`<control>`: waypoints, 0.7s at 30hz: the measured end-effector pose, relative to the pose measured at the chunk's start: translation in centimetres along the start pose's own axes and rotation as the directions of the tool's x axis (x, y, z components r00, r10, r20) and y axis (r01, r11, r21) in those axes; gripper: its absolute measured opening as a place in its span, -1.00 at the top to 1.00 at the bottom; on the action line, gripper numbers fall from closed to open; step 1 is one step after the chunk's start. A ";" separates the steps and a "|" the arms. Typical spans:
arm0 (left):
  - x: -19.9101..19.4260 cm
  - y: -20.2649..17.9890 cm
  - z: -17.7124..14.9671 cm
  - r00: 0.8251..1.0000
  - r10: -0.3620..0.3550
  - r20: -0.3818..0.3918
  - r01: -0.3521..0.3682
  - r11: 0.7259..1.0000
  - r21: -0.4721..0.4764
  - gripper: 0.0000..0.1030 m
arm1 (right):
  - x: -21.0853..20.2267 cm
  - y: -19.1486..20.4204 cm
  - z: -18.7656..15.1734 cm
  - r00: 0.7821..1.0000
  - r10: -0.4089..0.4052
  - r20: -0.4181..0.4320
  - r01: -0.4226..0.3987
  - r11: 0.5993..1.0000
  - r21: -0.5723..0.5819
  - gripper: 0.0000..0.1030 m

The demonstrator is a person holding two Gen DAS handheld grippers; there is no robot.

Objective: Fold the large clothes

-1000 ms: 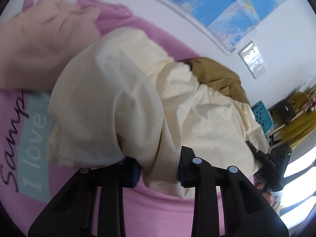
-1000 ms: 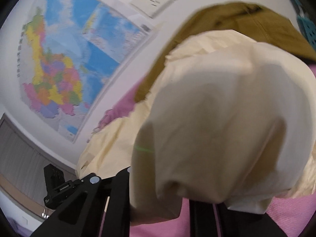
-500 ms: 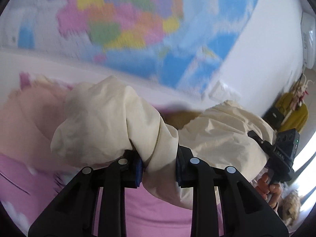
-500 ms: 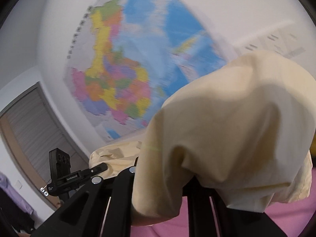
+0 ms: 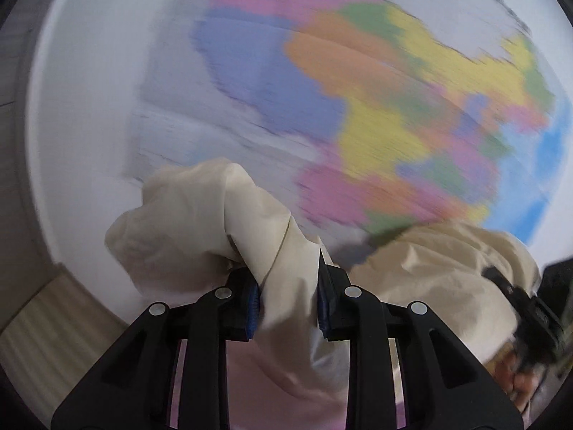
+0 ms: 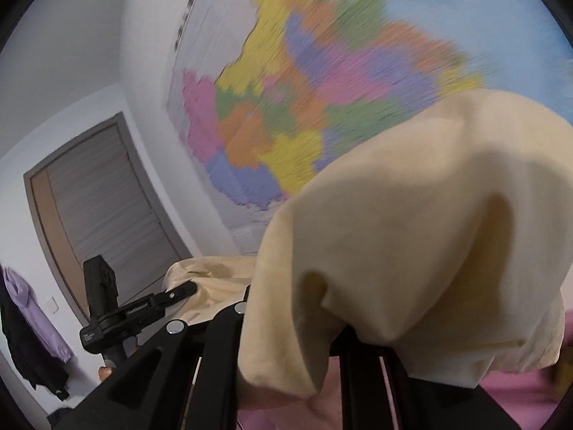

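1 door (image 6: pixel 104 215), R view only

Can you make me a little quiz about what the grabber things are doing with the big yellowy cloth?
1. True or false: the left gripper is pinching the cream garment.
2. What hangs on the wall behind the cloth: A) a clock, B) a colourful map, C) a mirror?
3. Fill in: in the right wrist view, the cloth drapes over the right gripper and hides its ____.

Key: 1 true. 2 B. 3 fingertips.
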State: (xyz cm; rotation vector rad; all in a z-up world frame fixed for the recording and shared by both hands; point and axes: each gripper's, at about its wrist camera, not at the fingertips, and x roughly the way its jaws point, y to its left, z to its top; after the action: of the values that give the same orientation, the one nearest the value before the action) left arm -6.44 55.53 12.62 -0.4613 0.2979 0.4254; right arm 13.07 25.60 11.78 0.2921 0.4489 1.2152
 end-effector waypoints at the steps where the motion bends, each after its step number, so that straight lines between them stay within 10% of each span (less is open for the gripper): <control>1: 0.5 1.4 0.3 0.999 0.030 0.022 -0.030 1.000 -0.004 0.52 | 1.7 0.4 -0.7 1.000 0.015 0.002 -0.015 1.000 -0.015 0.79; 5: 3.5 6.5 -1.5 0.993 0.119 0.028 -0.119 0.993 -0.005 0.51 | 6.5 0.5 -5.8 0.995 0.023 -0.095 -0.029 0.998 -0.060 0.79; 10: 10.5 14.8 -10.0 0.943 0.228 -0.243 -0.251 0.966 -0.066 0.44 | 10.3 -4.2 -15.7 0.929 -0.001 -0.369 0.024 0.998 0.059 0.72; 21: 10.0 17.1 -12.6 0.921 0.215 -0.326 -0.254 0.964 -0.081 -0.09 | 3.3 -8.1 -16.9 0.896 0.066 -0.438 0.048 0.968 0.245 -0.27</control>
State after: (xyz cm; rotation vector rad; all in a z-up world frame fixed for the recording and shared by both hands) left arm -7.87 66.54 -8.12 -0.6177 0.6446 0.6080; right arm 12.54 25.67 -7.25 0.2292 1.0066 1.2348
